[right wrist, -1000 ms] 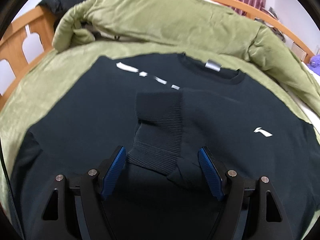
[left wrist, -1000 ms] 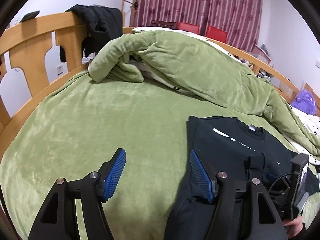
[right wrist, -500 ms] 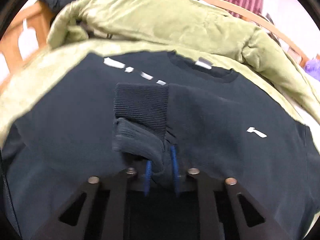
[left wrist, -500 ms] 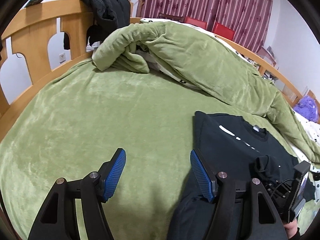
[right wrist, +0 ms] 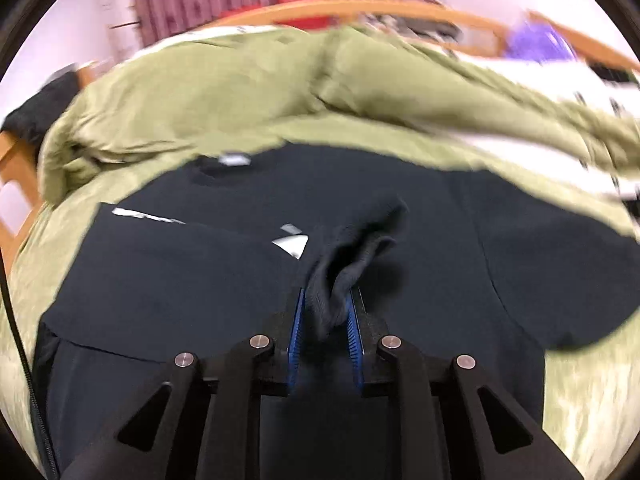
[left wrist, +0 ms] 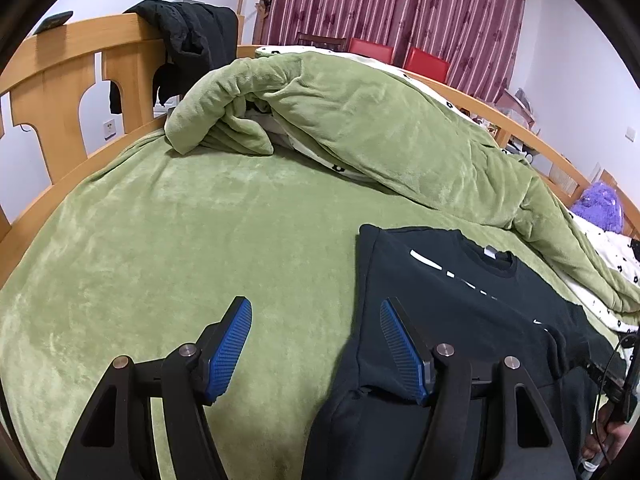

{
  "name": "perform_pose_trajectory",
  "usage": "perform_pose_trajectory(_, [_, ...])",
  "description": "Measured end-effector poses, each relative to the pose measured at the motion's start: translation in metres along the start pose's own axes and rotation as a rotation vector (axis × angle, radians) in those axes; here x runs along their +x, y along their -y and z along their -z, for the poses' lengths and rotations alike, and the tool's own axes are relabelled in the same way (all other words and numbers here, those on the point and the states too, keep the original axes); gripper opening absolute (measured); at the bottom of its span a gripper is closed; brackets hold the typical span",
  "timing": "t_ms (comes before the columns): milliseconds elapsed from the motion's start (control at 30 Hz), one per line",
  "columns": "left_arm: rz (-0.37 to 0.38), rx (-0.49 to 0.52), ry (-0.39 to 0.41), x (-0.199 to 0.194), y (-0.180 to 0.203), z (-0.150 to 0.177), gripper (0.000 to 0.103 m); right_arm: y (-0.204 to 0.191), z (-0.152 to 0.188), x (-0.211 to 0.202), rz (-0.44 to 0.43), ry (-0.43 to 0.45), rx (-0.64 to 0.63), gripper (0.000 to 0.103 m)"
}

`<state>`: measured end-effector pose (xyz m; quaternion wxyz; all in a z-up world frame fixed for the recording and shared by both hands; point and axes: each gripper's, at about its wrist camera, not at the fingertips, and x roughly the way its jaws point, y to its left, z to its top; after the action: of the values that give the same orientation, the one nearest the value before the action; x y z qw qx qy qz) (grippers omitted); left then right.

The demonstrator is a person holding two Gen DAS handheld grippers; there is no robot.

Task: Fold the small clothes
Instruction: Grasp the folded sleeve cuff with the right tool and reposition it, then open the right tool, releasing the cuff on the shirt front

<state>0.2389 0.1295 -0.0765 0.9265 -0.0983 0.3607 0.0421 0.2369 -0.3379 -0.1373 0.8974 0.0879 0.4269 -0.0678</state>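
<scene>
The black sweatshirt (right wrist: 224, 280) lies spread on the green bed cover (left wrist: 180, 248), collar away from the grippers, directly ahead of and beneath the right gripper (right wrist: 325, 320). Its ribbed cuff (right wrist: 352, 248) is raised off the body of the garment and pinched between the right gripper's blue pads (right wrist: 297, 320), which are drawn close together on the knit. The right wrist view is motion-blurred, so the depth of the bite cannot be read exactly.

The left gripper (left wrist: 316, 348) stands wide and holds nothing. Its right finger is over the near left edge of the sweatshirt; its left finger is over bare cover. No part of it pins the fabric.

Probable faults from this state:

- Slip of the cuff. Only a bunched fold sits between the pads — a fast pull across the chest could draw it out, and the sleeve would drop short of its fold line.
- Drag of the whole garment. With the left gripper not pressing on the hem, tension on the sleeve may shift or wrinkle the body on the plush cover.
- Snag. The bunched green duvet (left wrist: 360, 120) lies just beyond the collar; overshooting forward could catch it.
</scene>
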Motion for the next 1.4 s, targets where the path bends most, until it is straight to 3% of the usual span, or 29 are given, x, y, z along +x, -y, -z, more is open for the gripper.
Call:
perform_pose_trajectory(67, [-0.006,0.013,0.000,0.000,0.002,0.003,0.065,0.013,0.007,0.012,0.036,-0.049,0.036,0.024])
perform_pose_trajectory(133, [-0.009,0.026,0.004,-0.003,0.004,0.005,0.065,0.024,0.011,0.019,-0.004,-0.088,0.074,0.027])
perform_pose_trajectory(300, [-0.026,0.057,0.009,-0.001,0.008,0.008,0.065,0.033,0.009,0.025,0.002,-0.058,0.102,0.058])
perform_pose_trajectory(433, [-0.033,0.060,0.001,0.004,0.008,0.008,0.065,0.039,0.006,0.037,0.000,-0.051,0.134,0.060])
perform_pose_trajectory(467, [-0.034,0.060,-0.001,0.005,0.008,0.008,0.065,0.041,0.005,0.041,-0.012,-0.048,0.150,0.058])
perform_pose_trajectory(533, [-0.034,0.060,-0.004,0.007,0.009,0.007,0.065,0.043,0.002,0.048,-0.040,-0.048,0.163,0.037])
perform_pose_trajectory(567, [-0.034,0.061,-0.005,0.008,0.010,0.007,0.065,0.044,0.001,0.049,-0.047,-0.047,0.158,0.020])
perform_pose_trajectory(633, [-0.035,0.066,-0.008,0.009,0.012,0.008,0.065,0.042,-0.004,0.043,-0.064,-0.016,0.125,0.017])
perform_pose_trajectory(767, [-0.037,0.079,-0.010,0.011,0.016,0.009,0.065,0.045,-0.017,0.008,-0.108,0.132,0.090,0.015])
perform_pose_trajectory(933, [-0.044,0.105,-0.018,0.014,0.022,0.013,0.065,0.053,-0.009,0.038,0.024,-0.007,0.092,0.015])
perform_pose_trajectory(1000, [-0.046,0.113,-0.016,0.014,0.025,0.014,0.065,0.056,-0.002,0.053,0.083,-0.074,0.076,0.018])
perform_pose_trajectory(1067, [-0.045,0.115,-0.013,0.013,0.026,0.013,0.065,0.059,0.000,0.051,0.100,-0.069,0.071,0.023])
perform_pose_trajectory(1133, [-0.041,0.112,-0.013,0.014,0.028,0.013,0.065,0.062,-0.005,0.038,0.131,-0.038,0.067,0.026])
perform_pose_trajectory(1267, [-0.034,0.115,-0.020,0.018,0.037,0.014,0.065,0.085,-0.017,0.006,0.131,0.047,0.105,0.050])
perform_pose_trajectory(1400, [-0.029,0.136,-0.022,0.022,0.051,0.017,0.065,0.121,-0.022,-0.023,0.189,0.102,0.146,0.063])
